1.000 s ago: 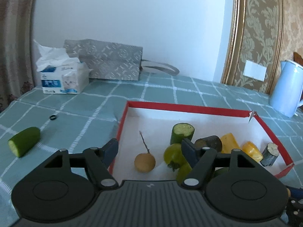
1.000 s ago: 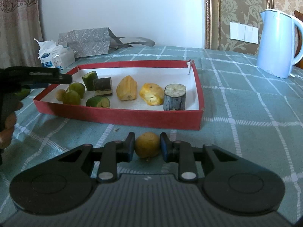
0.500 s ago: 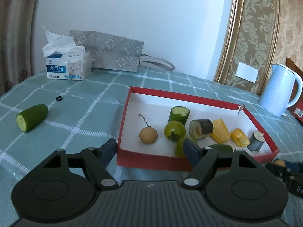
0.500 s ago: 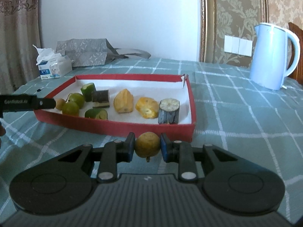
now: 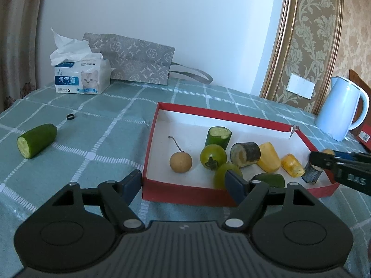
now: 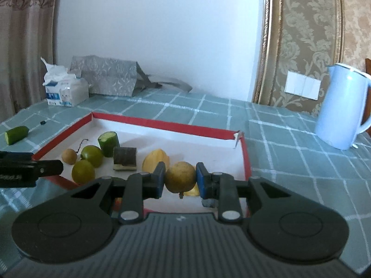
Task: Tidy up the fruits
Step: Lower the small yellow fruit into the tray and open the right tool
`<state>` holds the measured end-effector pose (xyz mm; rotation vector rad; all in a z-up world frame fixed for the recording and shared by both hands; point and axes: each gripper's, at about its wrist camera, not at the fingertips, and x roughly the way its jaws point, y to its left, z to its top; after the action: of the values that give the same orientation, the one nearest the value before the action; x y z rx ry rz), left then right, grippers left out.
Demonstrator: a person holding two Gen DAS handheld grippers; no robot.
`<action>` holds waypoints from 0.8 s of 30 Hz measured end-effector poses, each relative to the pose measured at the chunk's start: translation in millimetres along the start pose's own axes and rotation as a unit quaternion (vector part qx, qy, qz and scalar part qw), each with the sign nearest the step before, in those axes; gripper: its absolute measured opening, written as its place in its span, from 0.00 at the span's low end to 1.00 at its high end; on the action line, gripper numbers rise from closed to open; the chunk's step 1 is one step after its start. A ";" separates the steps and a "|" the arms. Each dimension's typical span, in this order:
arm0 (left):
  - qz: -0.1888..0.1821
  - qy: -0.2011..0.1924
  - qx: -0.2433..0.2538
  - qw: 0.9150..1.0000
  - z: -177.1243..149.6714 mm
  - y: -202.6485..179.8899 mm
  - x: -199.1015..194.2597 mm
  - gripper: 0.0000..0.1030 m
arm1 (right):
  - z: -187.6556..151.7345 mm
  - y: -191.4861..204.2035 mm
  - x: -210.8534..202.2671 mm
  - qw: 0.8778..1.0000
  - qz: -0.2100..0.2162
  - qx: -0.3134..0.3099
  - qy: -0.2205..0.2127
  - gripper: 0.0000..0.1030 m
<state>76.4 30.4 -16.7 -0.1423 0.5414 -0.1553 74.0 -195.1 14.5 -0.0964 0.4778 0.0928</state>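
Note:
A red box point(image 5: 208, 113) point(image 6: 162, 124) lined white holds a longan with a stem point(image 5: 180, 162), two green fruits point(image 5: 213, 157), a cucumber piece point(image 5: 218, 136), dark cane pieces and yellow pieces point(image 5: 269, 157). My right gripper point(image 6: 180, 180) is shut on a tan round longan point(image 6: 180, 177) and holds it above the box's near right part. My left gripper point(image 5: 183, 184) is open and empty, just outside the box's front left corner. A cucumber half point(image 5: 36, 140) lies on the cloth to the left; it also shows in the right wrist view point(image 6: 16, 134).
A tissue box point(image 5: 81, 78) and a grey paper bag point(image 5: 136, 62) stand at the back left. A pale blue kettle point(image 5: 340, 111) point(image 6: 343, 106) stands at the right. A small black ring point(image 5: 70, 117) lies on the green checked cloth.
My right gripper has lifted the longan off the cloth and carried it forward over the box. My left gripper has drawn back out of the box, still open.

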 end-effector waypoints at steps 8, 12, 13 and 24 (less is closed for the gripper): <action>0.004 0.003 0.006 1.000 -0.5 -1.8 1.8 0.76 | -4.4 8.9 23.0 0.999 -0.001 -0.015 0.029 0.26; 0.002 0.005 0.002 1.000 -0.3 -0.7 2.0 0.76 | -4.4 9.5 33.5 0.999 0.002 -0.010 0.043 0.26; 0.001 0.006 0.000 1.000 -0.3 -0.3 2.1 0.76 | -4.9 10.5 35.3 0.999 0.002 -0.012 0.045 0.26; 0.000 0.007 -0.001 1.000 0.0 0.3 2.3 0.77 | -4.8 20.8 39.8 0.999 -0.006 -0.021 0.045 0.26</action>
<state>78.4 30.2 -17.9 -0.1439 0.5550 -0.1547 104.6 -172.4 -9.7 -0.1445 0.5649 0.0860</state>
